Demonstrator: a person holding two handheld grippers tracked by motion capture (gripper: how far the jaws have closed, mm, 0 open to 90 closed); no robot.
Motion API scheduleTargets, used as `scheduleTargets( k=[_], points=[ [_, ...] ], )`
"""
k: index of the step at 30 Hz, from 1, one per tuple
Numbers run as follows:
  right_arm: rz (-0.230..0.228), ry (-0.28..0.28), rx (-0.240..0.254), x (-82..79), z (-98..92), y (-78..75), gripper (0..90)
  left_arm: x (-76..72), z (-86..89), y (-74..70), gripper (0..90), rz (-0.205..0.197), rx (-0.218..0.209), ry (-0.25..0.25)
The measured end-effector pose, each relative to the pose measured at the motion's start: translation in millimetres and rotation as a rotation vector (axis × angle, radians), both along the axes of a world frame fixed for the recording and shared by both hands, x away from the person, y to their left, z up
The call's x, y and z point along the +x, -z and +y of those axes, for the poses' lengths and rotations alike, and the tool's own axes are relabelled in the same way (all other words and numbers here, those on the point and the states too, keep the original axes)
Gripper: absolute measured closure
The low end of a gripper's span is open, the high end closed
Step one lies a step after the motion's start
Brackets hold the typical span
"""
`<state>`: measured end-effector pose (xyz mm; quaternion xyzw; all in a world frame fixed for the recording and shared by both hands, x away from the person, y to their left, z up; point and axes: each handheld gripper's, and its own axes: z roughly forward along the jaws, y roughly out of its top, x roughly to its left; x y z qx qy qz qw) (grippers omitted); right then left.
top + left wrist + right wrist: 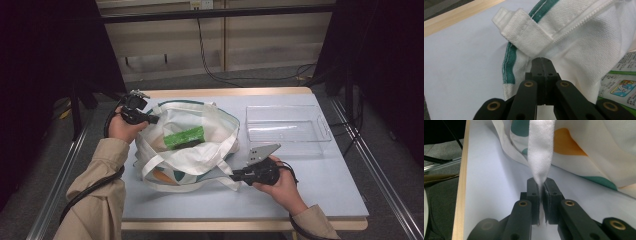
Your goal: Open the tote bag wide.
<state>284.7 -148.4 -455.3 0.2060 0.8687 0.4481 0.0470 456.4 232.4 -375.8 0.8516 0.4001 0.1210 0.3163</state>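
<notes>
Your left tongs (153, 120) are clenched on the rim of the white canvas tote bag with green trim and orange and teal patches (187, 150), at about 10 o'clock on the bag; in the left gripper view the jaws sit fully together with the cloth pinched just below where the white woven strap (524, 32) is stitched on. Your right tongs (235, 175) are clamped on the other white webbing handle (541, 152) at about 4 o'clock on the bag, strap running straight up out of the closed jaws, so it looks under light tension. My read: two opposed grips, far-left rim and near-right handle, are there to pull the mouth apart and keep it open. The bag lies on its side mid-tabletop on the pale blue tabletop (320, 185), mouth facing up and away from you, and the flat green printed packet (184, 137) shows inside the opening; its printed corner also shows at the right edge of the left gripper view. The clear rectangular plastic tray (287, 123) sits at 2 o'clock from the bag, just beside it and not touching, with nothing in it, so it's probably the drop point for the contents. Both your hands are tied up holding cloth, so one grip must let go before the packet can come out; the mouth will likely sag then.
</notes>
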Motion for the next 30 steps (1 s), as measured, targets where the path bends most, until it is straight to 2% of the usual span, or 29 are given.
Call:
scheduleTargets(
  k=[1,7,10,14,18,22,24,30],
  points=[
    [-0.002,0.002,-0.004,-0.4,-0.1,0.5,84.1,0.4,0.7,-0.2,90.0,0.005,0.009,0.016],
    [0.007,0.0,-0.028,-0.4,-0.9,5.4,84.5,-0.9,-1.3,1.3,90.0,0.005,0.006,0.012],
    [-0.002,-0.001,-0.038,0.0,-1.1,6.7,84.5,-1.2,-0.8,0.7,90.0,0.007,0.006,0.02],
    [-0.01,0.018,-0.019,0.4,-1.8,4.5,83.3,-2.1,-0.8,0.9,90.0,0.009,-0.011,0.015],
    [-0.028,0.023,-0.012,1.8,-1.6,-2.5,80.9,-2.8,-0.5,0.2,90.0,0.008,-0.002,0.021],
    [-0.048,0.028,-0.017,3.4,-0.2,-11.3,72.2,-3.3,0.2,-1.0,90.0,0.009,-0.004,0.024],
    [-0.031,0.036,-0.007,5.1,-0.2,-16.0,65.1,-4.0,-0.6,-0.9,90.0,0.005,-0.014,0.017],
    [-0.028,0.059,0.007,10.4,2.0,-32.7,49.3,-5.3,-1.4,-3.1,90.0,0.001,-0.009,0.024]
  ],
)
